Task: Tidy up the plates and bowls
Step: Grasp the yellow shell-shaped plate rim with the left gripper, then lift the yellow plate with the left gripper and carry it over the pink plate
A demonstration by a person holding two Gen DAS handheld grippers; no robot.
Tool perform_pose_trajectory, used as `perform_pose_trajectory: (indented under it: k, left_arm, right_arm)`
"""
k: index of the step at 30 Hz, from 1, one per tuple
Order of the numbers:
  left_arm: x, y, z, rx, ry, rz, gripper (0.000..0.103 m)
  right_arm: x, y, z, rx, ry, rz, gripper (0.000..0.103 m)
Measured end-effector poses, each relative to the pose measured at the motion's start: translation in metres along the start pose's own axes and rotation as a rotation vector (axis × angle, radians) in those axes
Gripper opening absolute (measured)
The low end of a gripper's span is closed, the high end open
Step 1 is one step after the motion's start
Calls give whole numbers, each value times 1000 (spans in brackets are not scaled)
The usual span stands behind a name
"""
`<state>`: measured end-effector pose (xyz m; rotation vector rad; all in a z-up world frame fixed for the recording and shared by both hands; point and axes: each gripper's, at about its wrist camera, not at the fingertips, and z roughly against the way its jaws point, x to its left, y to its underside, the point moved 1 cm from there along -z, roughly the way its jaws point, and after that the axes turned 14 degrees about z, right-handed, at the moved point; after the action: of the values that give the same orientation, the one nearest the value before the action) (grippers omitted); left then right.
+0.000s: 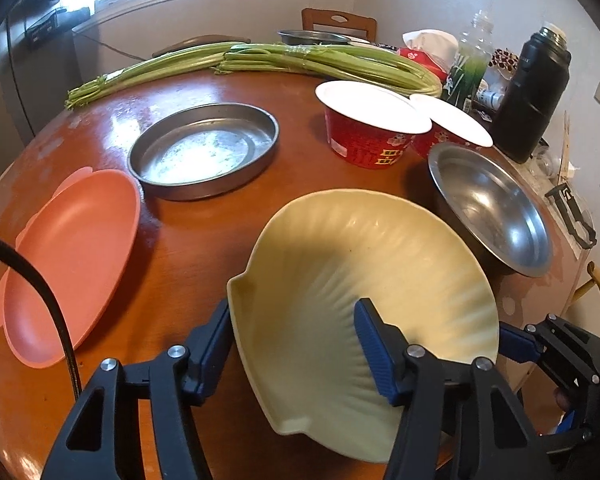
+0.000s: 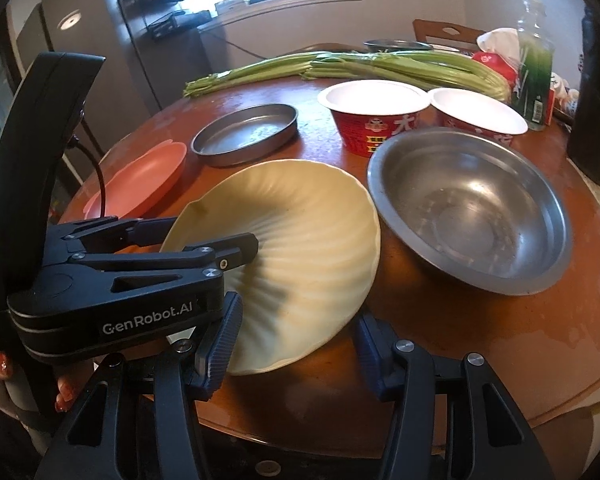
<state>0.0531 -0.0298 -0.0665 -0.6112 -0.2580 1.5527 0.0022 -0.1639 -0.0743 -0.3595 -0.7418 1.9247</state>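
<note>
On a round wooden table point(image 1: 188, 236), the left tongs point(image 1: 296, 344) are straddling the near rim of a cream shell-shaped plate point(image 1: 364, 264), 1 finger inside, 1 outside; whether they are pressing it cannot be told. The right tongs point(image 2: 296, 344) are hanging released at its other edge. The plate is sitting tilted between a pink plate point(image 1: 76, 252) and a steel bowl point(image 2: 472, 208).
</note>
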Motion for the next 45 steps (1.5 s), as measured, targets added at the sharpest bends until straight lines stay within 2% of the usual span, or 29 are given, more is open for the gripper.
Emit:
perform_pose_trajectory:
  k: [11, 15, 28, 38, 45]
  left_arm:
    - [13, -2, 26, -59, -4, 22, 58]
    - [22, -5, 40, -106, -20, 41, 58]
    - [89, -24, 81, -199, -89, 135, 58]
    - [144, -54, 89, -214, -145, 156, 58]
    - [165, -63, 74, -188, -144, 168, 58]
  right_arm:
    - [16, -14, 5, -33, -5, 48, 57]
    - [28, -24, 8, -52, -13, 82, 57]
    - [87, -74, -5, -106, -83, 202, 57]
    - [135, -117, -35, -103, -117, 263, 57]
    - [146, -126, -52, -89, -123, 227, 57]
